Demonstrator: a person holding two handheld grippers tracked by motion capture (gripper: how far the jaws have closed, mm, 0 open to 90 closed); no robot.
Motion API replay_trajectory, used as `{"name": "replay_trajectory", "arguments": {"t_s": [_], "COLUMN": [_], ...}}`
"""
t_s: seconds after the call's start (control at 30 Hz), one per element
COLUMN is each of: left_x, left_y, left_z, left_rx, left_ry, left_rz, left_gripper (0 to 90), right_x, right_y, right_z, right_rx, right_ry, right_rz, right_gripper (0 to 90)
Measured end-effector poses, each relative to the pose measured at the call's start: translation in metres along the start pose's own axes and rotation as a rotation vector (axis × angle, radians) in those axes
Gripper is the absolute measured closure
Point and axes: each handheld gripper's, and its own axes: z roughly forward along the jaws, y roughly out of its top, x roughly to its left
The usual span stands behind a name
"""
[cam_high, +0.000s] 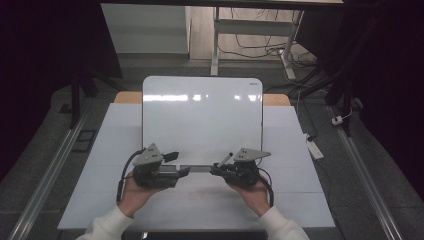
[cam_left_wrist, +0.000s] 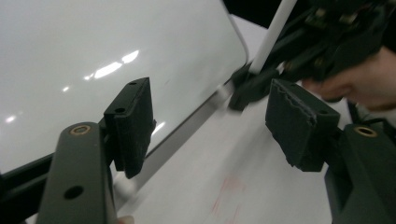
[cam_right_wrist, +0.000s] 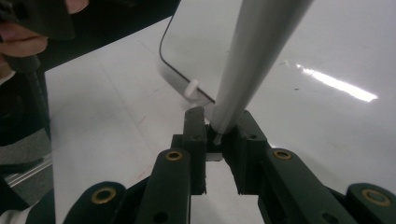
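High view: whiteboard (cam_high: 202, 117) lying flat on the white table (cam_high: 295, 190), near edge toward the person; left gripper (cam_high: 181, 164) and right gripper (cam_high: 216, 168) facing each other just in front of that near edge, close together but apart. Marker (cam_high: 224, 160) seen slanting up from the right gripper, dark cap end uppermost. Left gripper view: jaws standing wide apart with nothing between the pads (cam_left_wrist: 135, 126); whiteboard corner (cam_left_wrist: 236, 51) and its rim ahead; right gripper (cam_left_wrist: 261, 86) beyond, carrying the white marker barrel (cam_left_wrist: 273, 35). Faint reddish marks on the table surface (cam_left_wrist: 224, 191) — origin not determinable. Right gripper view: jaws closed tight on the lower end of the marker (cam_right_wrist: 247, 60), barrel rising steeply away over the board; small white piece (cam_right_wrist: 191, 87) at the board rim, kind not determinable. Judged step: marker secured in the right gripper, uncapping or writing not yet begun. Next move, as judged: bring the open left jaws onto the free end of the marker, close squarely, pull along the barrel axis — no side load, to avoid twisting the marker out of the right grip.
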Motion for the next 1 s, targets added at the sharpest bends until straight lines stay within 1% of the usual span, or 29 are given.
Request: {"name": "replay_trajectory", "arguments": {"t_s": [0.07, 0.17, 0.23, 0.33, 0.47, 0.5, 0.57, 0.63, 0.67, 0.73, 0.77, 0.83, 0.93, 1.0], "left_x": [-0.003, -0.005, -0.005, -0.005, -0.006, -0.007, -0.008, -0.009, -0.009, -0.010, -0.010, -0.007, -0.001, 0.005], "left_y": [0.006, 0.012, 0.015, 0.018, 0.022, 0.022, 0.022, 0.022, 0.022, 0.023, 0.022, 0.023, 0.023, 0.023], "left_z": [0.011, 0.025, 0.033, 0.043, 0.053, 0.054, 0.057, 0.058, 0.057, 0.056, 0.055, 0.052, 0.045, 0.037], "left_rx": [0.003, 0.004, 0.003, 0.012, 0.020, 0.023, 0.031, 0.035, 0.038, 0.043, 0.042, 0.038, 0.032, 0.023], "left_ry": [-0.025, -0.078, -0.128, -0.166, -0.231, -0.239, -0.243, -0.247, -0.240, -0.202, -0.185, -0.177, -0.127, -0.089], "left_rz": [0.007, 0.018, 0.024, 0.040, 0.059, 0.064, 0.077, 0.085, 0.091, 0.115, 0.118, 0.096, 0.089, 0.075], "left_gripper": [34.0, 36.4, 38.9, 45.0, 53.8, 56.2, 64.0, 74.8, 76.3, 78.7, 79.8, 81.0, 81.2, 81.2], "right_x": [0.002, 0.004, 0.005, 0.008, 0.012, 0.013, 0.015, 0.016, 0.016, 0.016, 0.016, 0.017, 0.020, 0.022], "right_y": [-0.001, -0.001, -0.001, 0.000, 0.001, 0.001, 0.001, 0.000, 0.000, 0.000, -0.001, -0.001, 0.002, 0.005], "right_z": [0.003, 0.006, 0.009, 0.011, 0.013, 0.014, 0.015, 0.016, 0.017, 0.017, 0.018, 0.018, 0.014, 0.006], "right_rx": [0.005, 0.012, 0.011, 0.016, 0.021, 0.022, 0.027, 0.028, 0.030, 0.035, 0.035, 0.029, 0.000, -0.039], "right_ry": [0.016, 0.031, 0.050, 0.067, 0.082, 0.084, 0.087, 0.092, 0.092, 0.096, 0.101, 0.102, 0.091, 0.094], "right_rz": [0.002, 0.006, 0.015, 0.011, 0.004, 0.002, -0.002, -0.002, -0.001, 0.011, 0.014, 0.014, -0.001, 0.007], "right_gripper": [77.5, 77.4, 77.5, 77.4, 77.4, 77.4, 77.4, 77.4, 77.3, 77.1, 76.6, 74.3, 59.7, 54.7]}}
